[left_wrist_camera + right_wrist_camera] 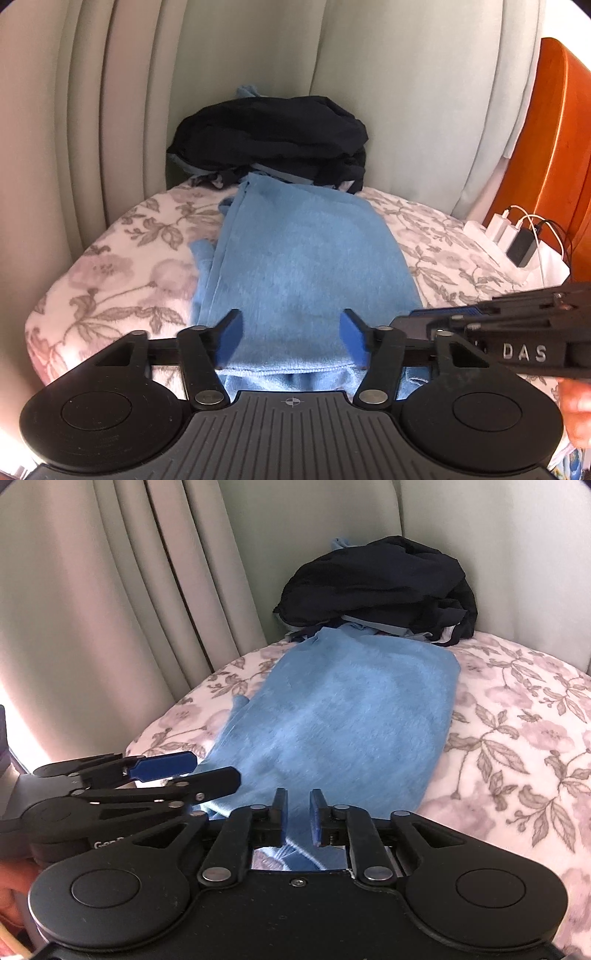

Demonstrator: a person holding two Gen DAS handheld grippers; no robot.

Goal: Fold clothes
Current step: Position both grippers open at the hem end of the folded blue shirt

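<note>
Left wrist view: the left tool [291,338] hangs low over the near end of a light blue garment [306,254] that lies folded into a long narrow panel on a bed covered by a floral blanket [122,258]. Its jaws stand well apart with the hem of the cloth showing between them, and neither blue pad presses on the fabric, so it holds nothing. In the right wrist view the right tool [298,814] sits over the same near end with its jaws only a little apart; blue cloth shows in the narrow gap, but the pads look clear of it, so I read it as released rather than gripping. The same garment [351,720] runs away from the tools toward a heap of dark clothes [376,587] piled at the far edge of the bed against the pale curtain [110,590], and its far end touches or slips under that heap. On progress, I judge that the lengthwise folds on the blue piece are done: the sides are turned in, though a loose flap sticks out on its left edge. What seems left for it is folding it across its length into a compact stack, and perhaps tidying that flap. The dark heap looks crumpled and unfolded, so most of the job likely lies ahead. Chargers and cables [517,236] rest at the bedside, well apart from the work.
</note>
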